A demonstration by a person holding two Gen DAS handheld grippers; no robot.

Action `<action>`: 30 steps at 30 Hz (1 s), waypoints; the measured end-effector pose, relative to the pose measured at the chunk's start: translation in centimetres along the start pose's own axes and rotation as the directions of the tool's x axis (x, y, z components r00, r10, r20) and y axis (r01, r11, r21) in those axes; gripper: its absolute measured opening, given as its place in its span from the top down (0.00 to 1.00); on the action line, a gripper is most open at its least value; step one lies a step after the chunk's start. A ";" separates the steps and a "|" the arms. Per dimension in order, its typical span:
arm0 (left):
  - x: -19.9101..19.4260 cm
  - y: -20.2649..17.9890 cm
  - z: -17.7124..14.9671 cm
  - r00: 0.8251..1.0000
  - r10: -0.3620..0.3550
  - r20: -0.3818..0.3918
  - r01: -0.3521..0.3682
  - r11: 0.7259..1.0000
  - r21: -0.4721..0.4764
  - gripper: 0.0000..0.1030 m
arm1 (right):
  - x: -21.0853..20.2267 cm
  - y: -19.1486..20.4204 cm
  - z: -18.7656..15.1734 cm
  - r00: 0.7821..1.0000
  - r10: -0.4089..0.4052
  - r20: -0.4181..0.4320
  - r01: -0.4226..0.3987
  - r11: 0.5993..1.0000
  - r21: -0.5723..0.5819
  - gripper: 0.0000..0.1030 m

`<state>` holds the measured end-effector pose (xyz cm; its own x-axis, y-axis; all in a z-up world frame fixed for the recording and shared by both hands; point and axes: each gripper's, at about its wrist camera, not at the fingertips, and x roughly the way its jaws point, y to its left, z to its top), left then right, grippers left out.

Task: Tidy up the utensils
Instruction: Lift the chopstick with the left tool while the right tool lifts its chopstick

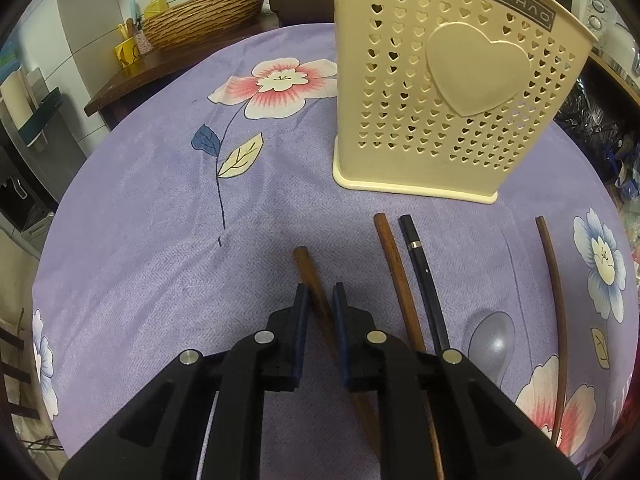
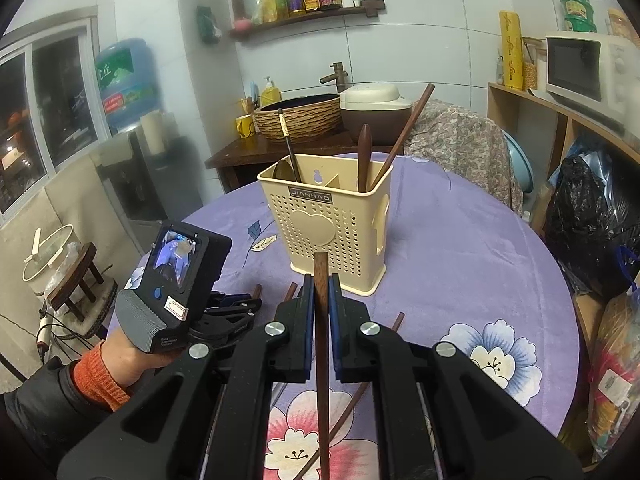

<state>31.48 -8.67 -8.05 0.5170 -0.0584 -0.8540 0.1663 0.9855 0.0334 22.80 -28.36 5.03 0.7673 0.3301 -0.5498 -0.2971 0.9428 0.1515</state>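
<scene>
Your cream utensil holder stands mid-frame on the purple floral tablecloth, already keeping several utensils upright. Your right gripper pinches a brown chopstick aimed toward it, likely for dropping in. Lower centre, your left gripper is clamped on another wooden chopstick lying flat beside loose ones.

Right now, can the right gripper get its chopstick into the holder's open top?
Probably yes. The right gripper is shut on a brown chopstick, and the cream holder stands straight ahead with bare cloth between. Its middle section looks open; utensils fill the outer ones.
</scene>
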 end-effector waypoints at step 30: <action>-8.3 2.0 0.7 0.964 -0.084 0.251 0.100 0.994 -0.053 0.91 | -2.4 -0.1 -0.3 0.998 0.013 0.059 -0.014 1.000 0.011 0.92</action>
<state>28.09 -6.33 -0.58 0.6956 -0.1787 -0.6959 0.1723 0.9818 -0.0800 20.82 -29.22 6.04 0.7954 0.3447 -0.4985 -0.3014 0.9386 0.1681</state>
